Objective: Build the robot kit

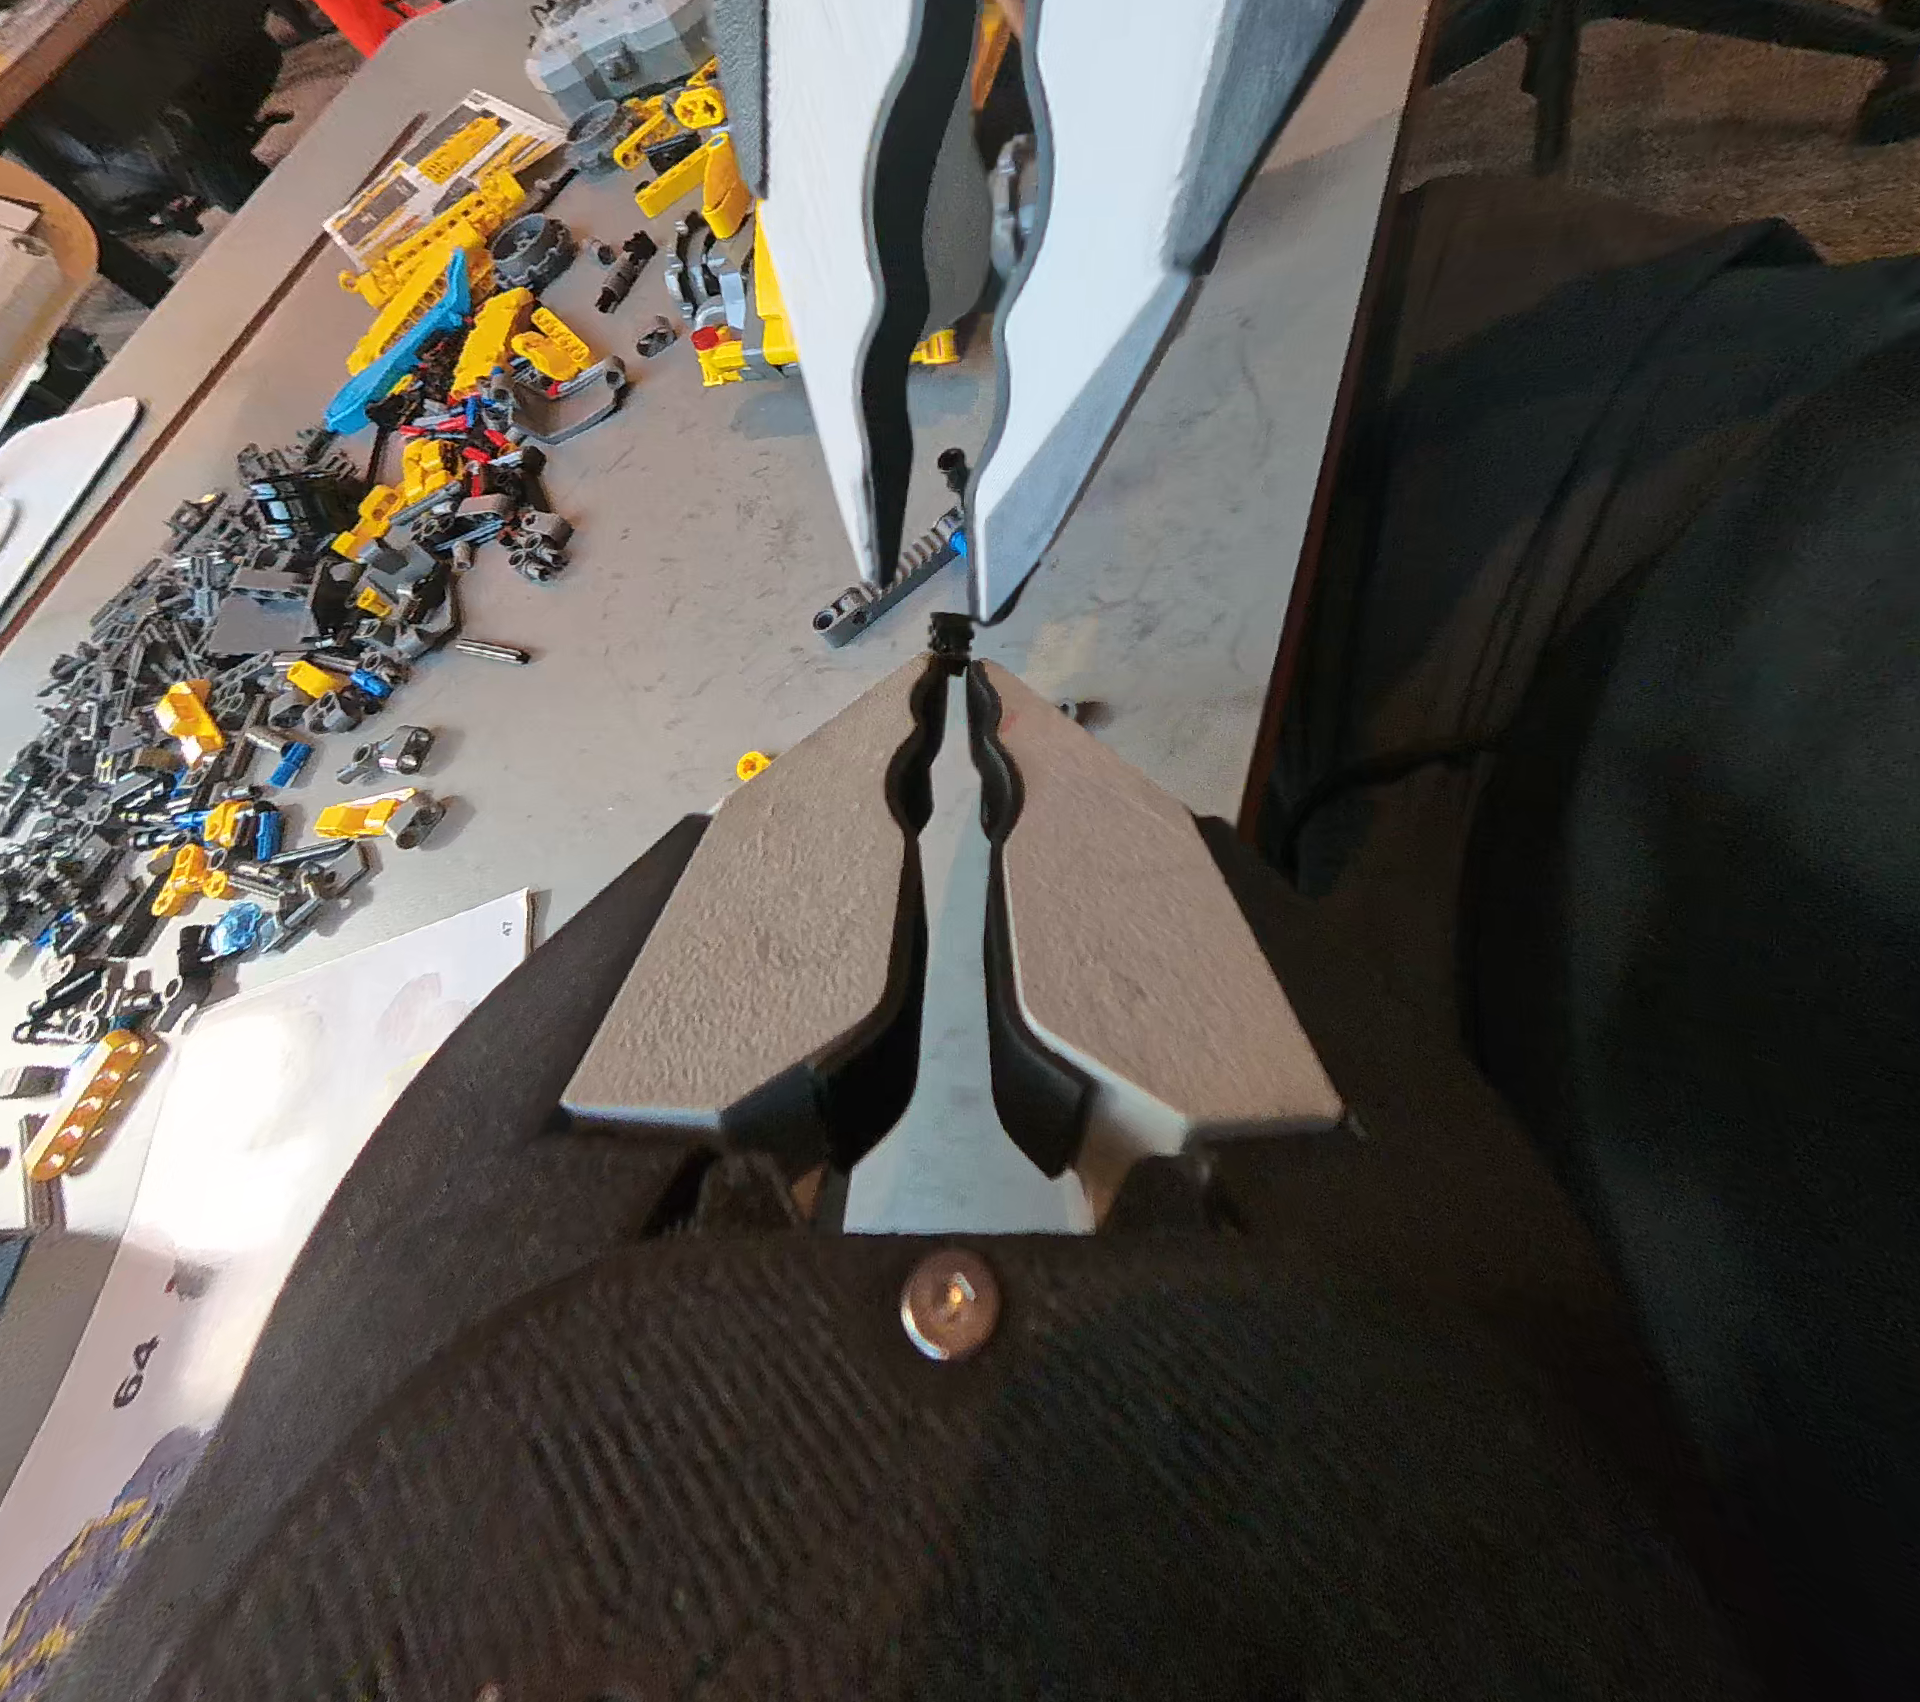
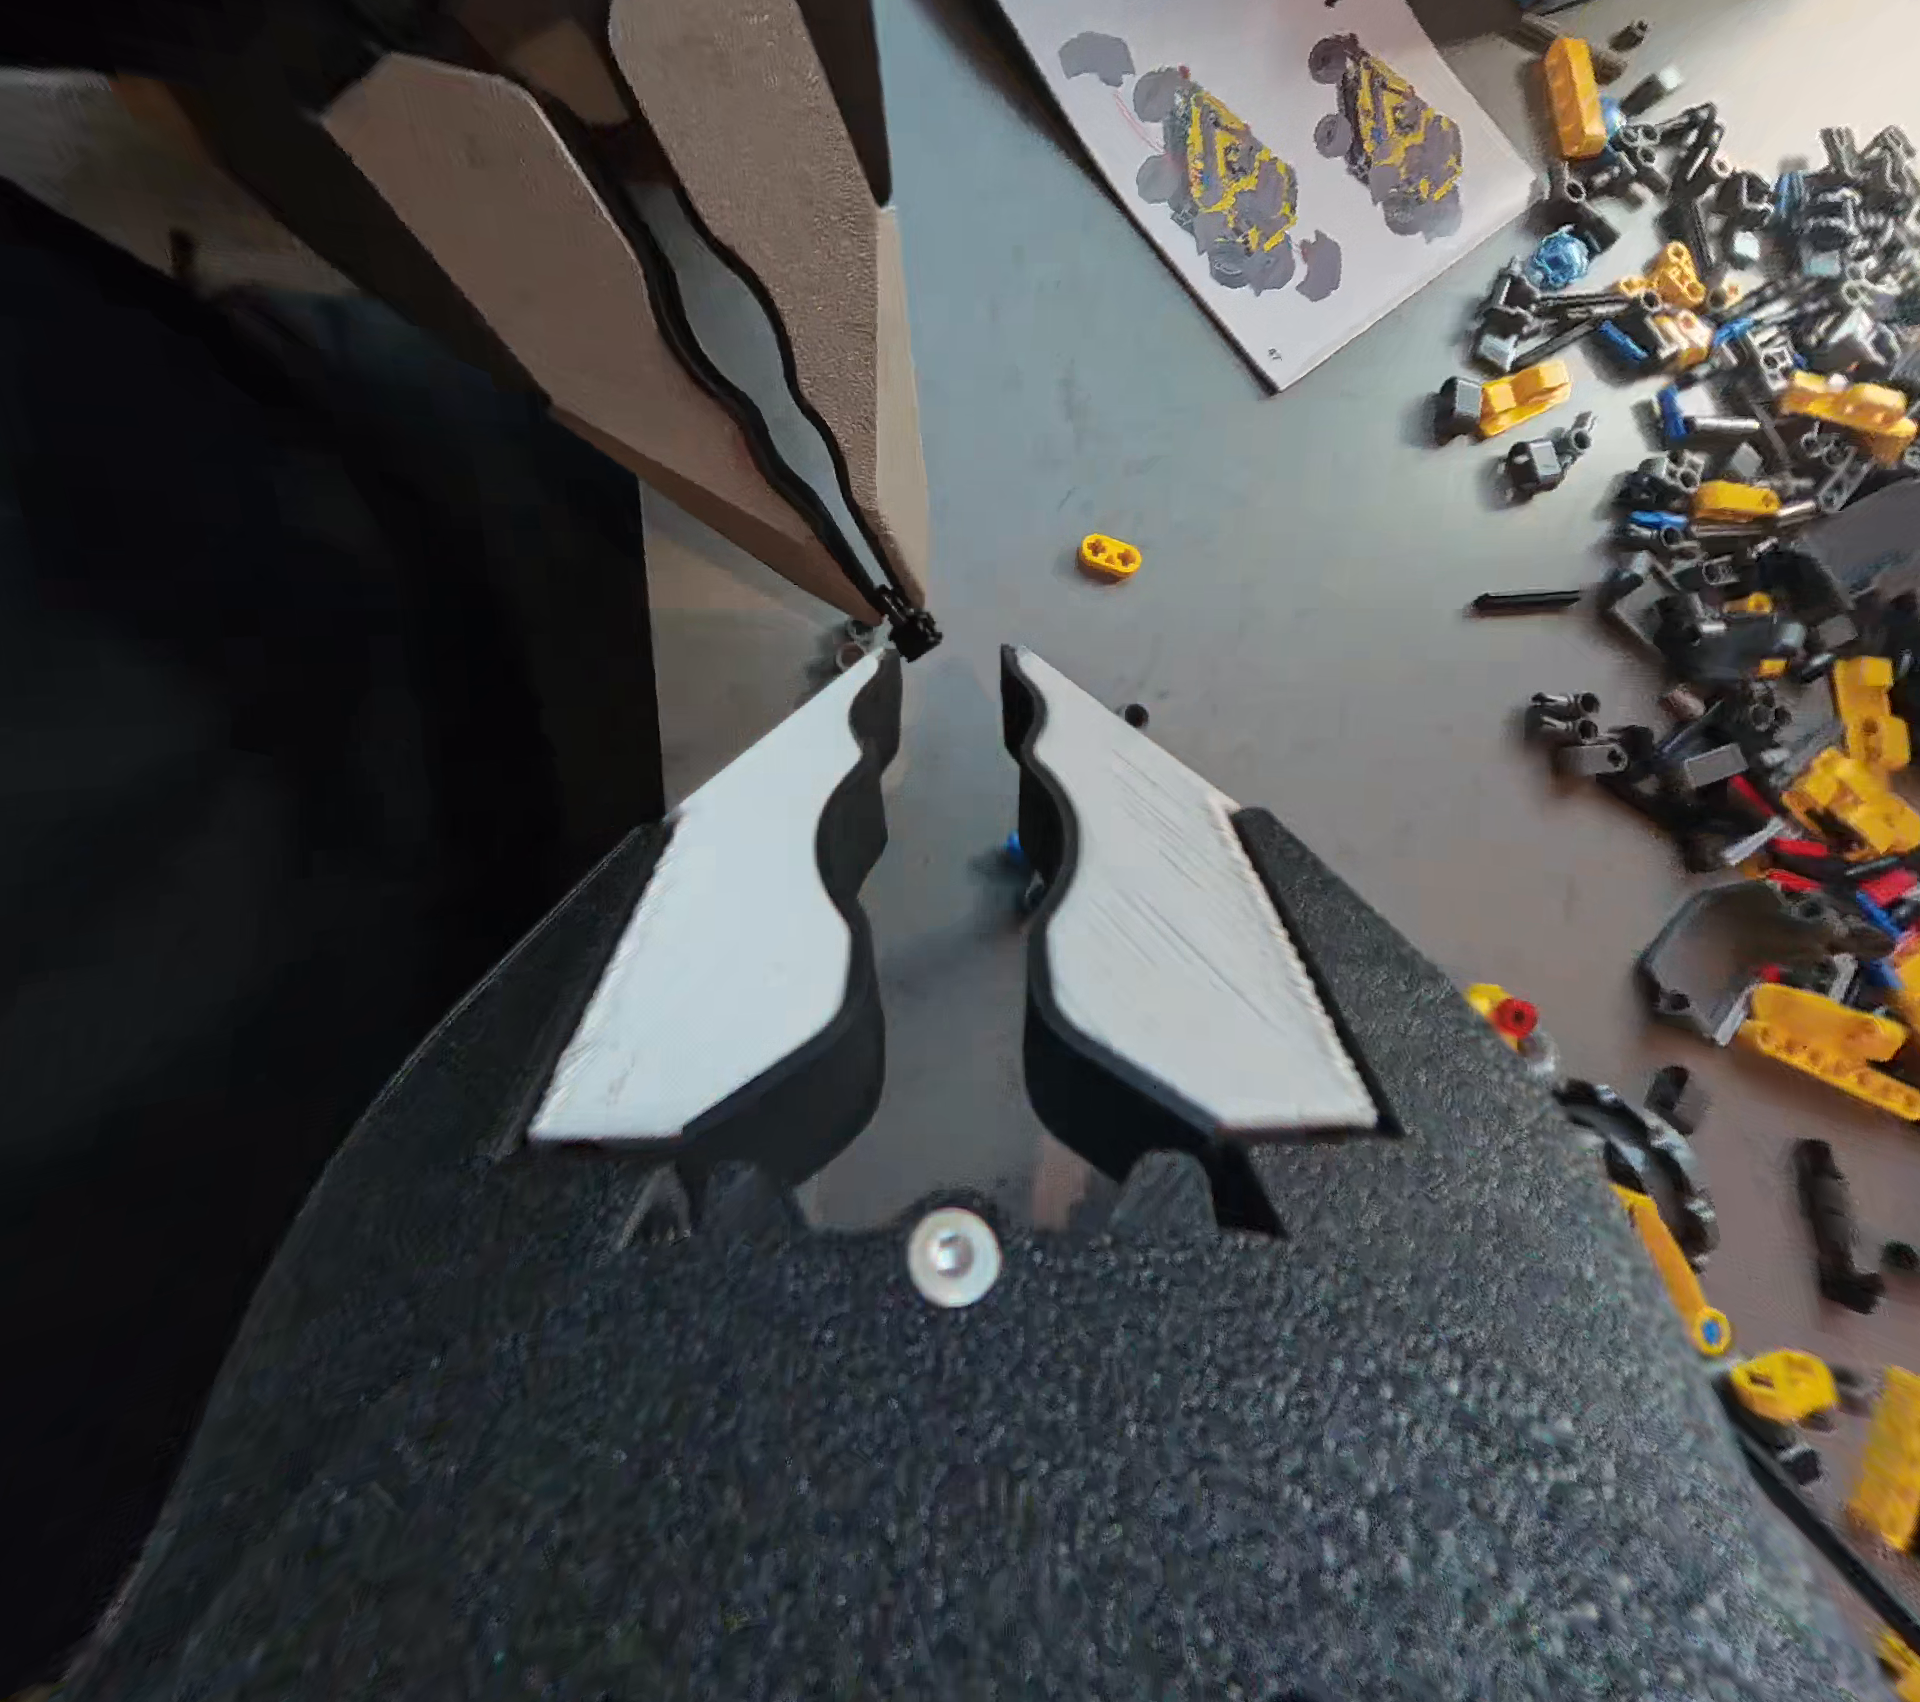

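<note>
My left gripper [image 1: 951, 667] is shut on a small black pin [image 1: 949, 634] that sticks out past its tips, just above the grey table [image 1: 1143, 457]. My right gripper [image 1: 935, 594] comes in from the opposite side with its jaws open, one tip touching or almost touching the pin. In the right wrist view the right gripper [image 2: 948, 660] is open and empty, and the left gripper [image 2: 896, 605] holds the black pin [image 2: 916, 634] by the right gripper's left fingertip. A grey toothed rack piece [image 1: 891, 594] with a blue pin lies on the table beneath both.
A wide pile of yellow, black, grey and blue building pieces [image 1: 312, 613] [image 2: 1766, 613] covers one side of the table. An open instruction booklet [image 1: 312, 1081] [image 2: 1247, 94] lies near it. A small yellow piece [image 2: 1109, 557] lies alone. A partly built model [image 1: 727, 302] stands behind. The table's edge [image 1: 1320, 509] is close. My left and right fingertips are right by each other. The right tips stand about 6 cm off the small yellow piece [image 2: 1109, 557].
</note>
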Demonstrator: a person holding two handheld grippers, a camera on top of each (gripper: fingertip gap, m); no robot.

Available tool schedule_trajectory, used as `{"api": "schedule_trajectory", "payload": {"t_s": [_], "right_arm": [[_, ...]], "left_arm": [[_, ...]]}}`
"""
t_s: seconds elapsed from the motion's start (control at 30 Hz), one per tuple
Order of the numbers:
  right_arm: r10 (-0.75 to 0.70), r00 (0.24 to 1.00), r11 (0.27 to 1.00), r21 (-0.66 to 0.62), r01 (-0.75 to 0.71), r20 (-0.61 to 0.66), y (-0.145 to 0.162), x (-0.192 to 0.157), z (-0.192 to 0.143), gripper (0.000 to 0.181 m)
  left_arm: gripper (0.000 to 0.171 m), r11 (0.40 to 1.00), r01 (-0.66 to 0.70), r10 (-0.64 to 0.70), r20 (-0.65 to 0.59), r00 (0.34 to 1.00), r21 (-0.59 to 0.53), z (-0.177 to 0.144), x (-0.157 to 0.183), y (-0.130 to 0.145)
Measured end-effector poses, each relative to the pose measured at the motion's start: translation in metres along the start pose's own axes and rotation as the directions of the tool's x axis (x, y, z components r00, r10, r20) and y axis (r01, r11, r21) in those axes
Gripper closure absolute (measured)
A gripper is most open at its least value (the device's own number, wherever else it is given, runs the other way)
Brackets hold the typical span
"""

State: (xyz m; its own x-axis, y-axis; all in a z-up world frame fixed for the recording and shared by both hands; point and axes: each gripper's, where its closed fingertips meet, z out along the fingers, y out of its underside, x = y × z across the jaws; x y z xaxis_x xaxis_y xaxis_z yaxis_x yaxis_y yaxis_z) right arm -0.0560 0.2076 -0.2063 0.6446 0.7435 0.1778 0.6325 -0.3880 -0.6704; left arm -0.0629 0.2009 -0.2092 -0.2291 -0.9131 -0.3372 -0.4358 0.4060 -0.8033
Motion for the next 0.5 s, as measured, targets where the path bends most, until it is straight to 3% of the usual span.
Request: {"api": "schedule_trajectory", "payload": {"t_s": [0.17,0.27,0.5], "right_arm": [[-0.156,0.987,0.987,-0.021,0.157,0.029,-0.003,-0.016,0.007,0.163],[-0.227,0.973,0.973,-0.047,0.226,-0.027,-0.001,-0.013,0.008,0.172],[-0.228,0.972,0.973,-0.029,0.227,-0.053,-0.004,-0.013,0.006,0.172]], "left_arm": [[0.171,1.000,-0.009,0.009,-0.041,0.999,-0.005,-0.001,0.005,0.002],[0.171,1.000,-0.005,0.005,-0.047,0.999,-0.009,-0.001,0.005,0.003],[0.171,1.000,0.025,-0.025,-0.056,0.998,0.012,-0.003,0.003,0.001]]}}
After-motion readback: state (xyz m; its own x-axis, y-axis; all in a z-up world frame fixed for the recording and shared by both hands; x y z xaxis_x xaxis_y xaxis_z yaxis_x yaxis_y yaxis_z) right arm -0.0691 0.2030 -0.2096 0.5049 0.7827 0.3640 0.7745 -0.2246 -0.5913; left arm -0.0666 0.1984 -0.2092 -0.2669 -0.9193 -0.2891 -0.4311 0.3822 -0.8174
